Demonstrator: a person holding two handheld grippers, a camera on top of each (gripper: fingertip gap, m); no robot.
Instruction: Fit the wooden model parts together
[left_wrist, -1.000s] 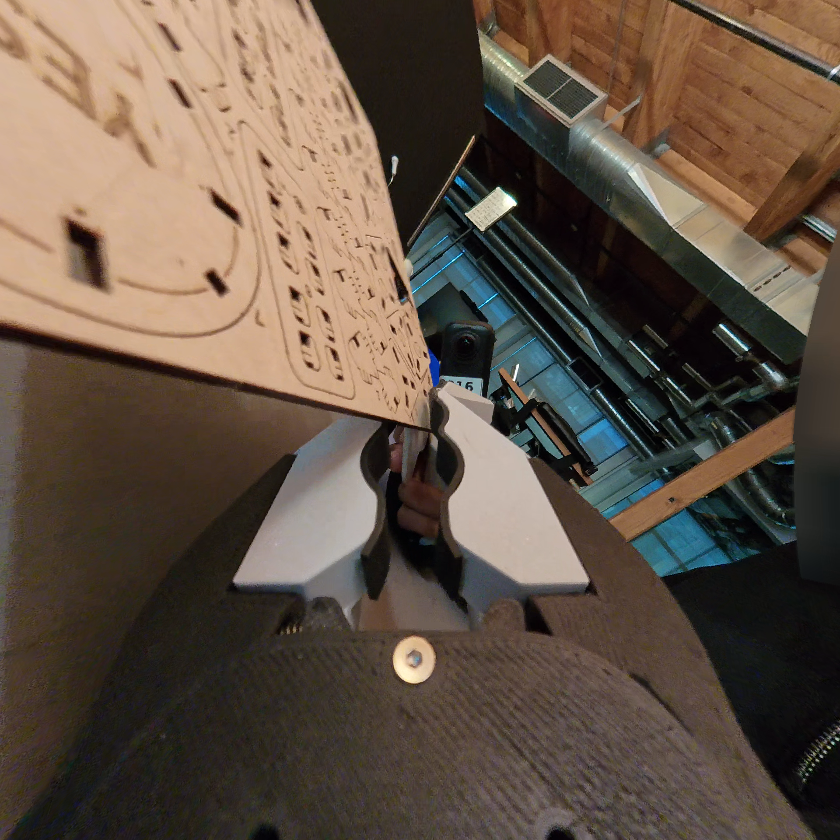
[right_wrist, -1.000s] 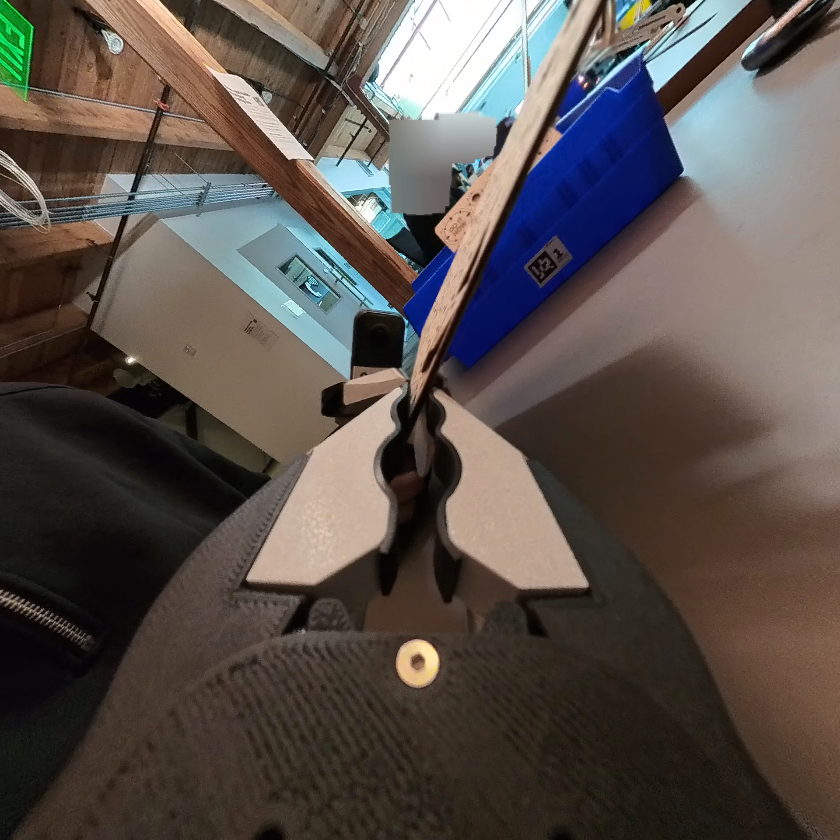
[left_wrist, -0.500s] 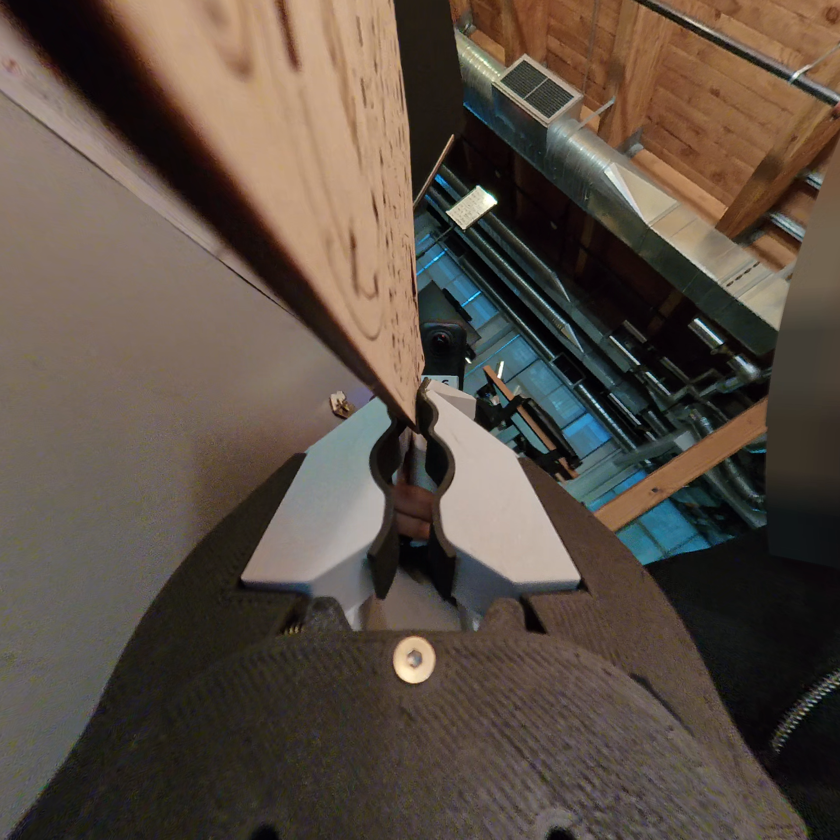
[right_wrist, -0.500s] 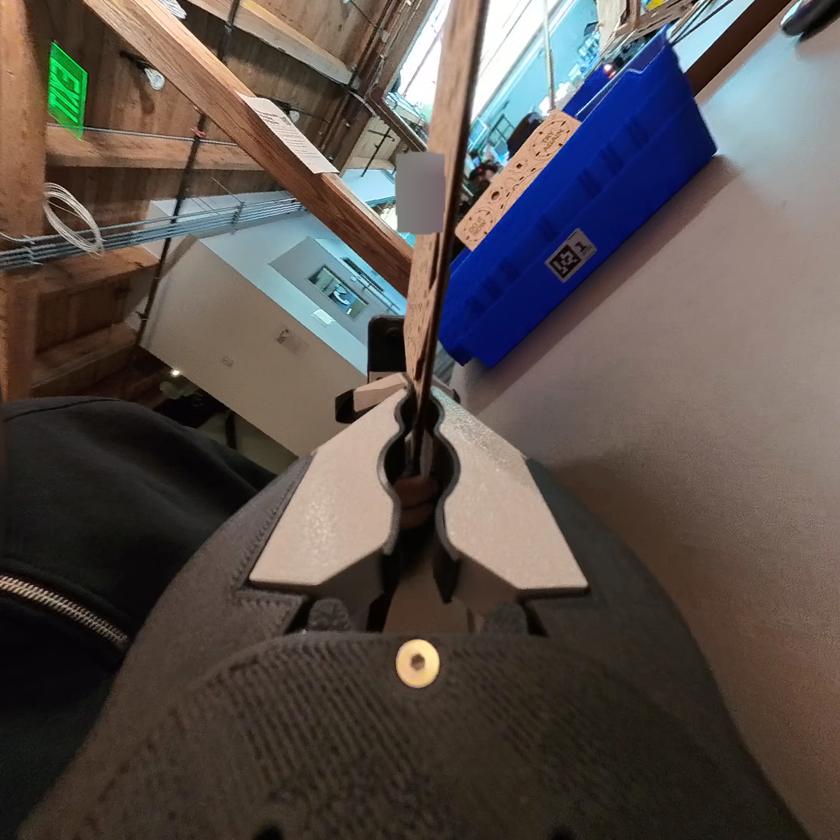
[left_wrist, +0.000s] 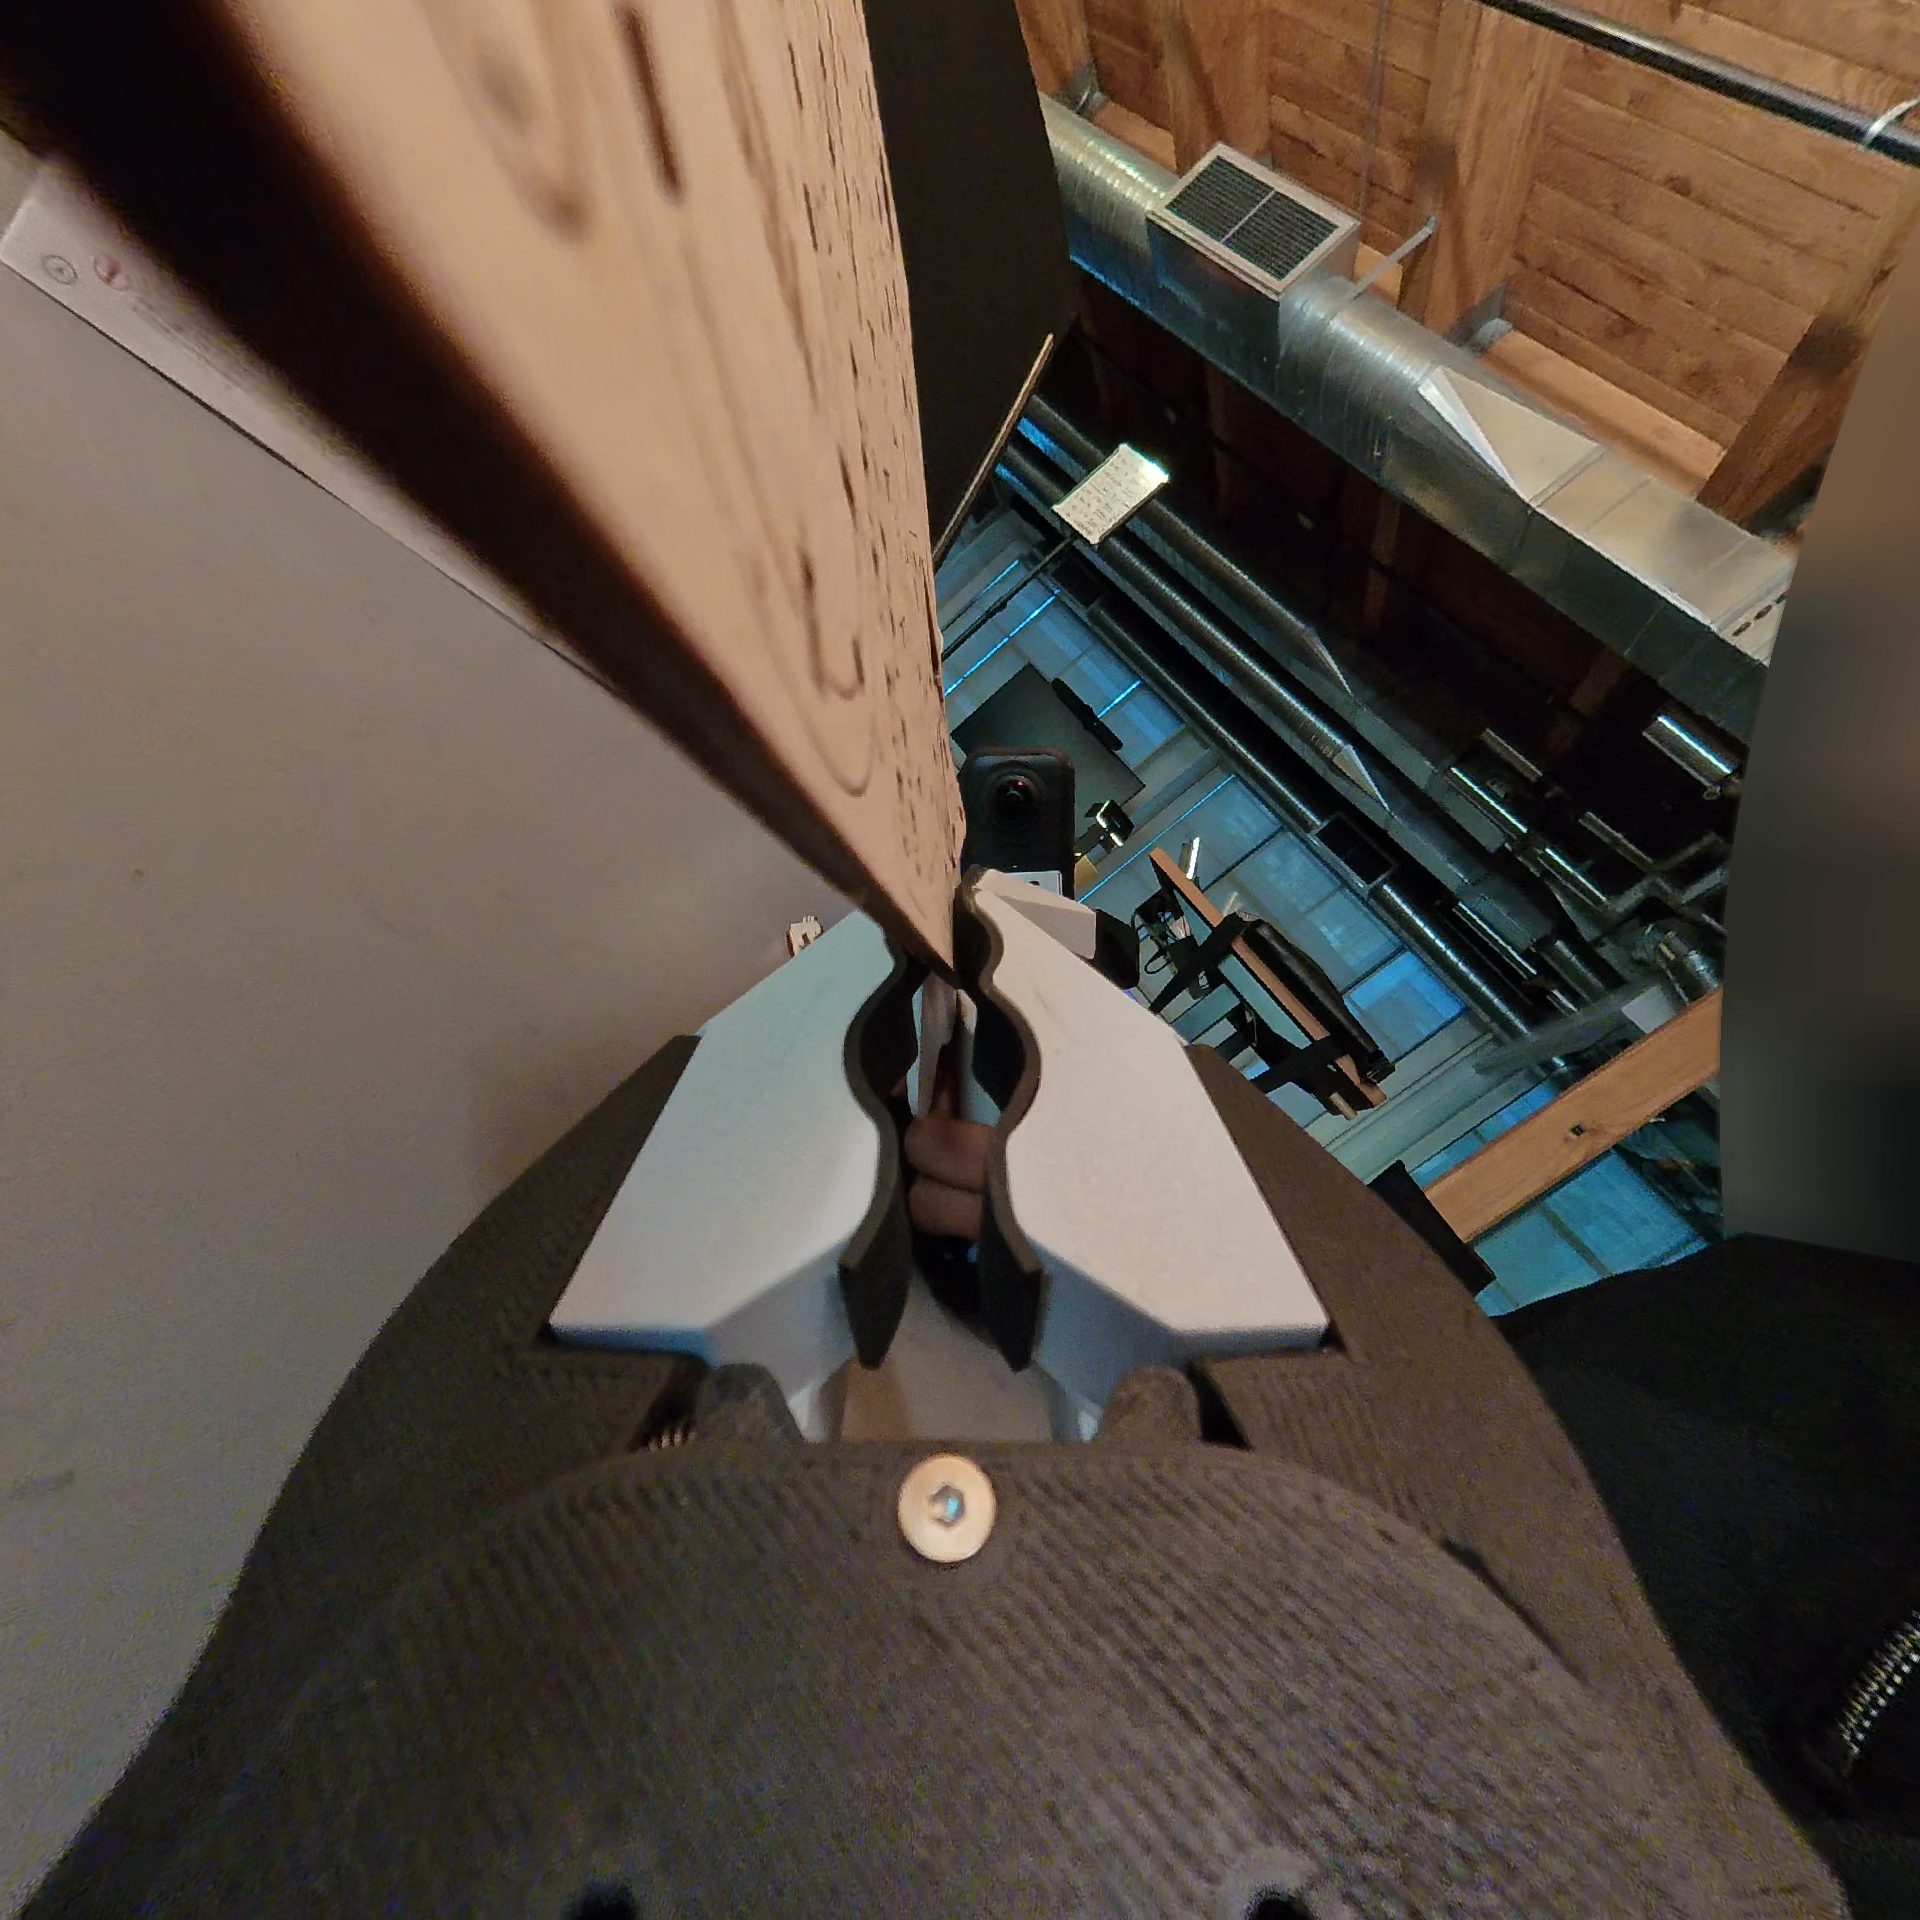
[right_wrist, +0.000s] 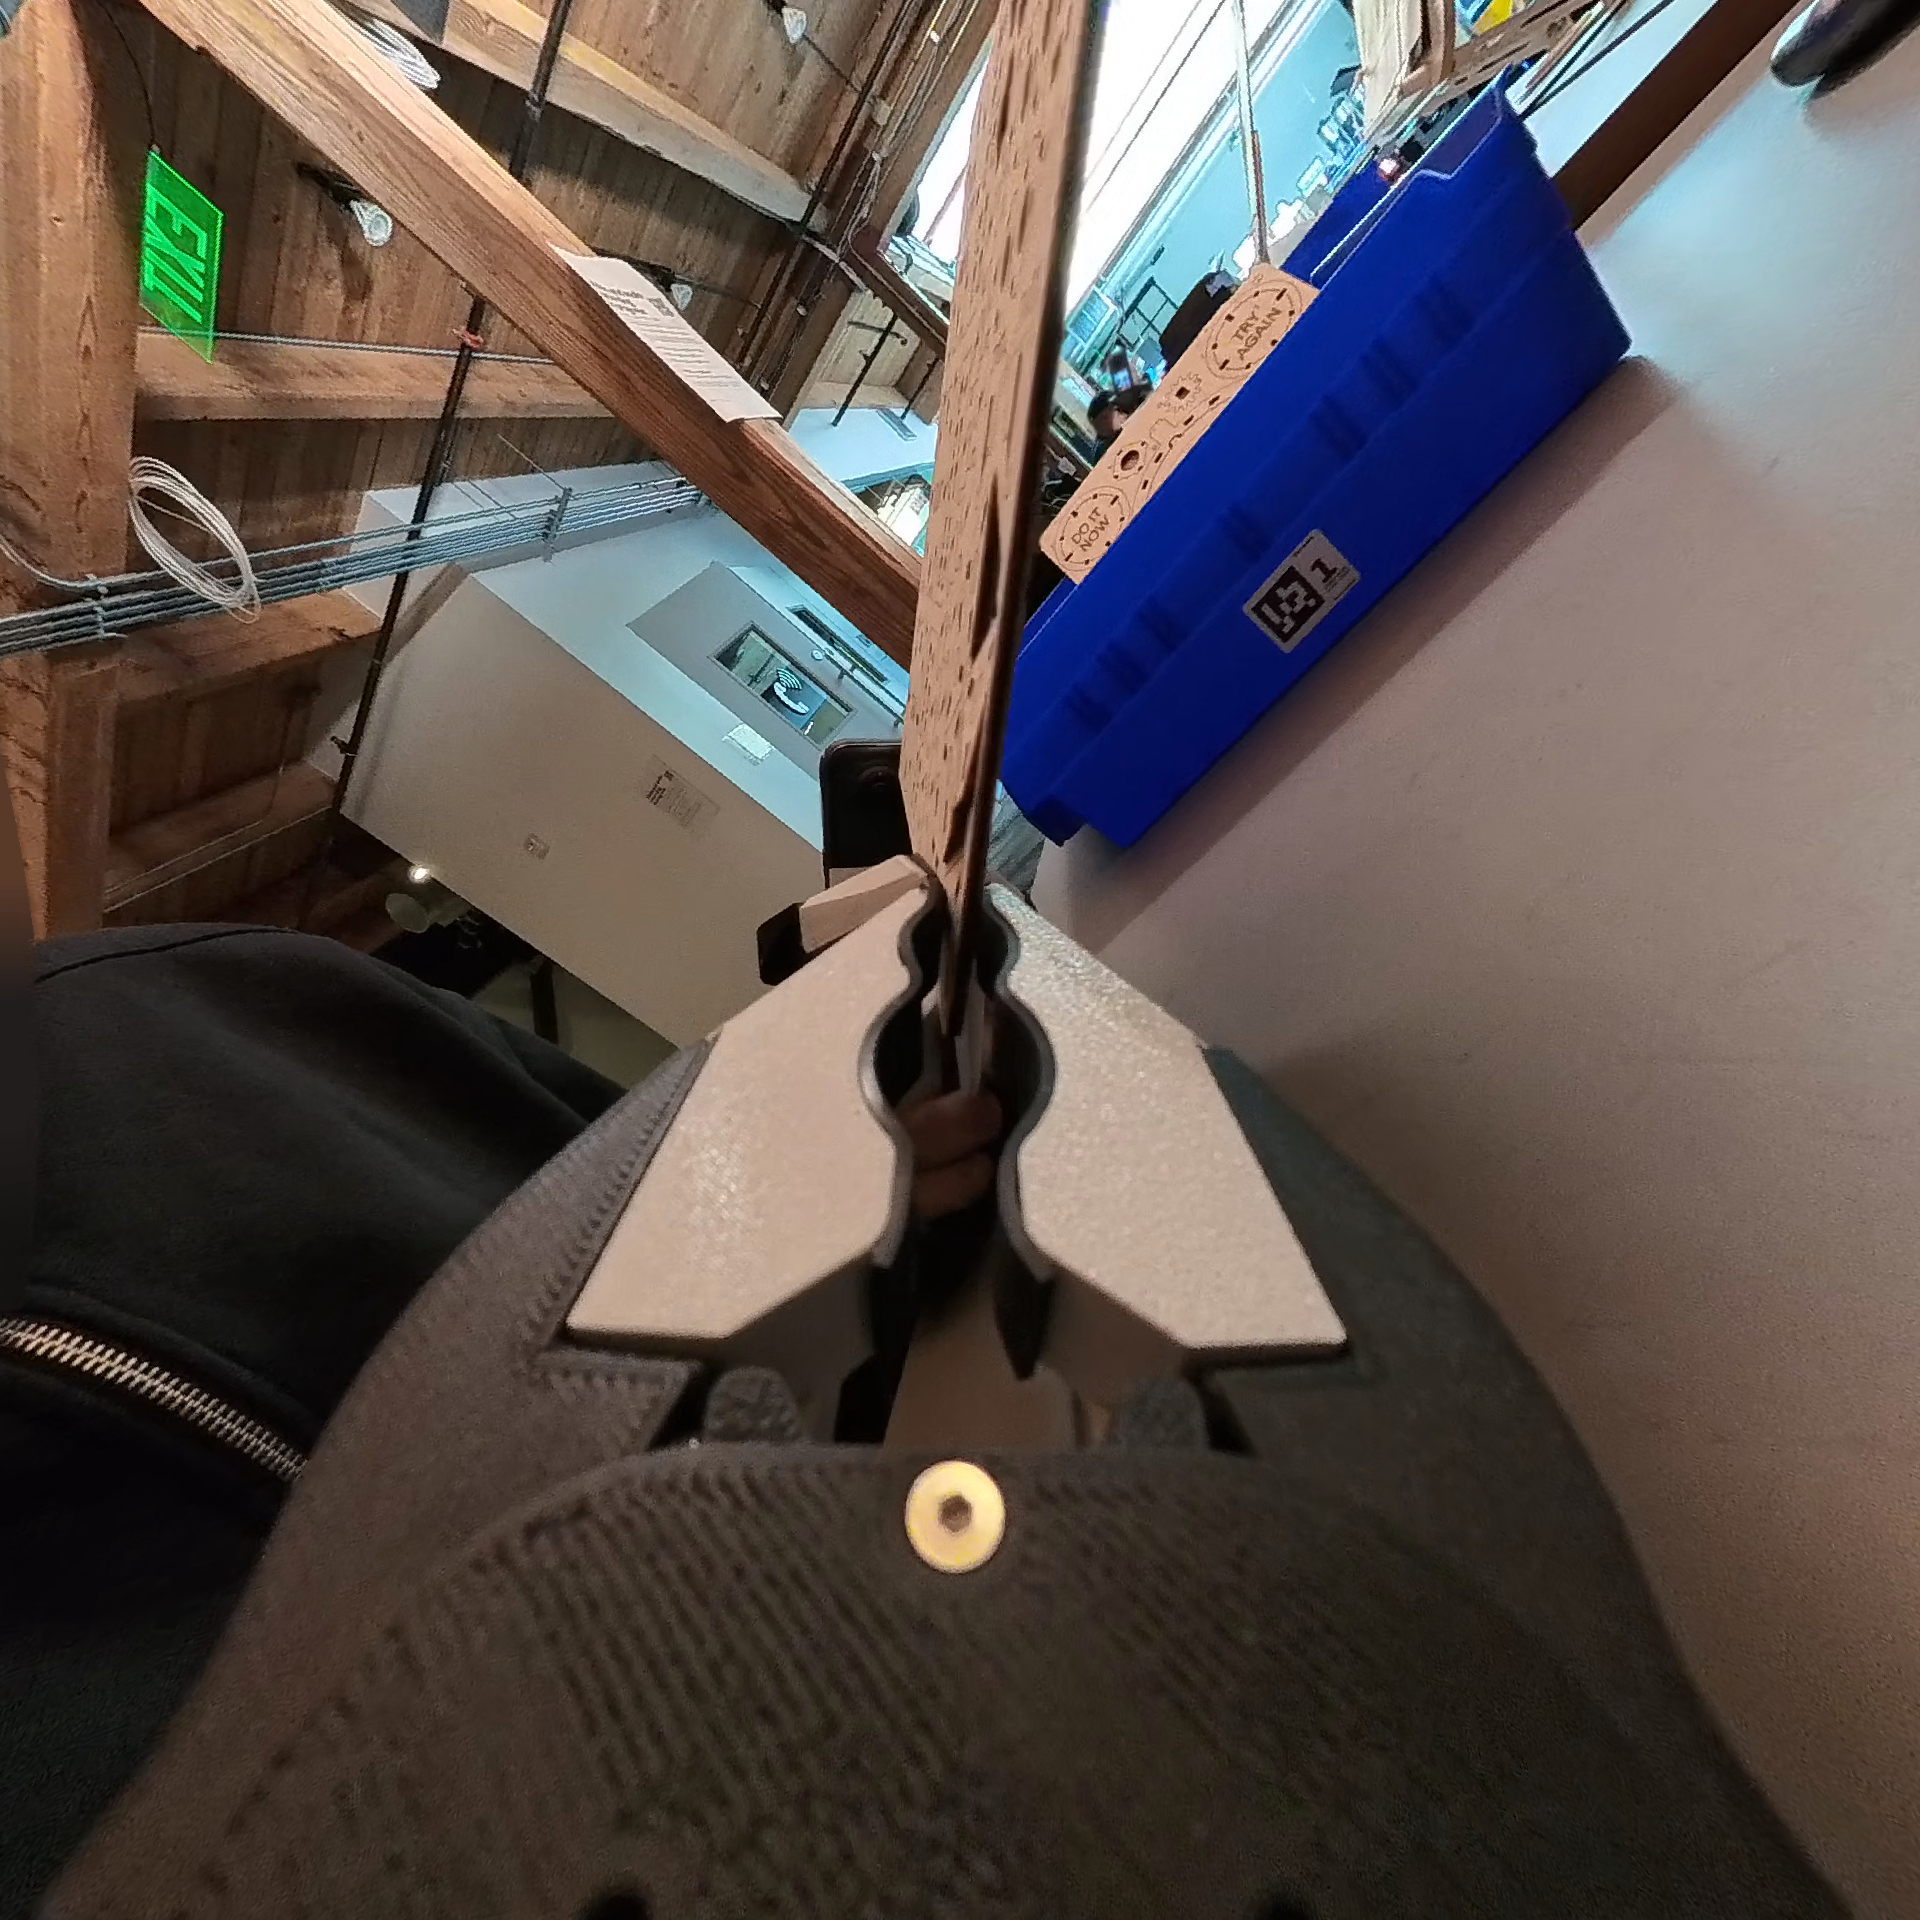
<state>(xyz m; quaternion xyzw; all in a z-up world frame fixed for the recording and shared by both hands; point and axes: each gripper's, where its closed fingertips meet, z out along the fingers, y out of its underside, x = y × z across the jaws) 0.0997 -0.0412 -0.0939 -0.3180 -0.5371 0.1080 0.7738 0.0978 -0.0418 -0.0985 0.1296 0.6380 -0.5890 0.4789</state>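
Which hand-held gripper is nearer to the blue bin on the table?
Left, probably, by little. The left hand-held gripper faces the right one just beyond its fingertips, beside the near end of the blue bin. The right hand-held gripper has the bin ahead, to its right.

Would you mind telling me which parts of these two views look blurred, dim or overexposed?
Left wrist view: the laser-cut brown wooden sheet close to the lens is soft and blurred, its lower face in deep shadow; the silver ceiling duct stays sharp. Right wrist view: the windows behind the sheet are blown out white, while the blue plastic bin and grey tabletop are evenly lit.
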